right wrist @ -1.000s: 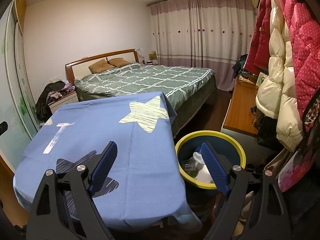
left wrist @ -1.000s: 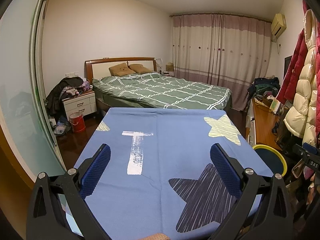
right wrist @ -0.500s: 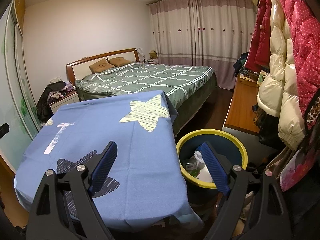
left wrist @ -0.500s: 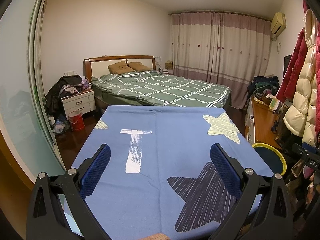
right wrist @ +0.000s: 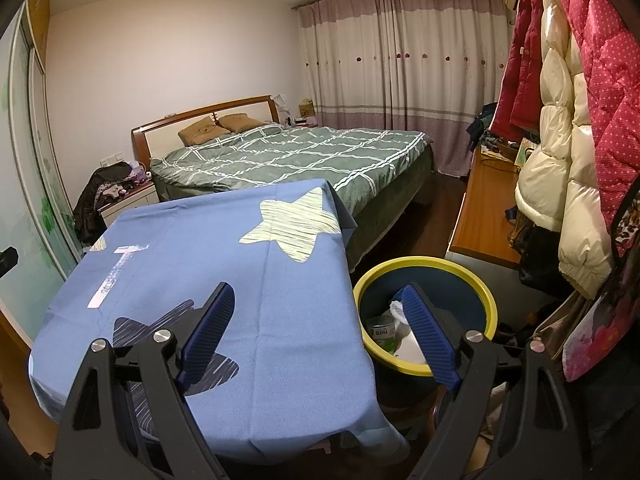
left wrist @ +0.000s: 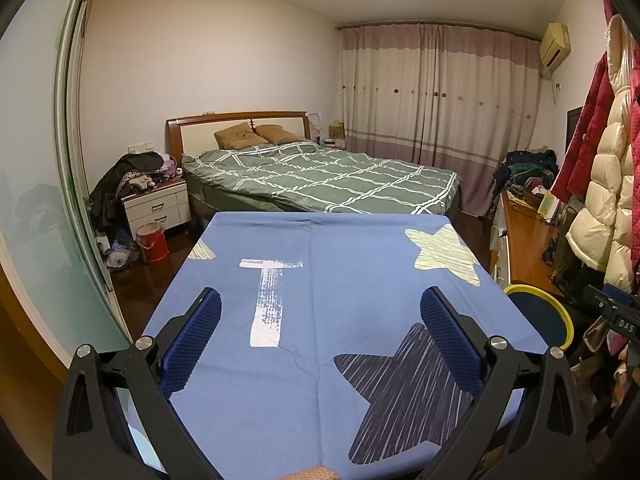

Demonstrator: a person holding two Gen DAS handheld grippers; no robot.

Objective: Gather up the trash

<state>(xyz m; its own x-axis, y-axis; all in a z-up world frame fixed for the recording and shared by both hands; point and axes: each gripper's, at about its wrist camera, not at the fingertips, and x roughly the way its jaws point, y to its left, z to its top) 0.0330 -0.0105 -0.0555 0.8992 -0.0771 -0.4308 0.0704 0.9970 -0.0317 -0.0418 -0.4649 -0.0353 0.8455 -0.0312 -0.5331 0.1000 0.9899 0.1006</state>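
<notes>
A dark blue bin with a yellow rim [right wrist: 426, 264] stands on the floor just right of the table; inside it lie a tin can [right wrist: 380, 332] and white crumpled paper [right wrist: 398, 308]. Part of the same bin [left wrist: 540, 312] shows at the right in the left wrist view. My right gripper [right wrist: 318, 294] hangs open over the table's right edge, its right finger in front of the bin, nothing between the pads. My left gripper [left wrist: 320, 300] is open above the blue star-print tablecloth [left wrist: 320, 280], holding nothing. No loose trash shows on the cloth.
A bed with a green checked cover [left wrist: 320, 176] lies beyond the table. A white nightstand [left wrist: 158, 206] piled with clothes and a red bucket [left wrist: 152, 242] stand at left. Puffy coats [right wrist: 568, 128] hang at right above a wooden cabinet [right wrist: 484, 216]. A mirrored wardrobe door [left wrist: 40, 220] runs along the left.
</notes>
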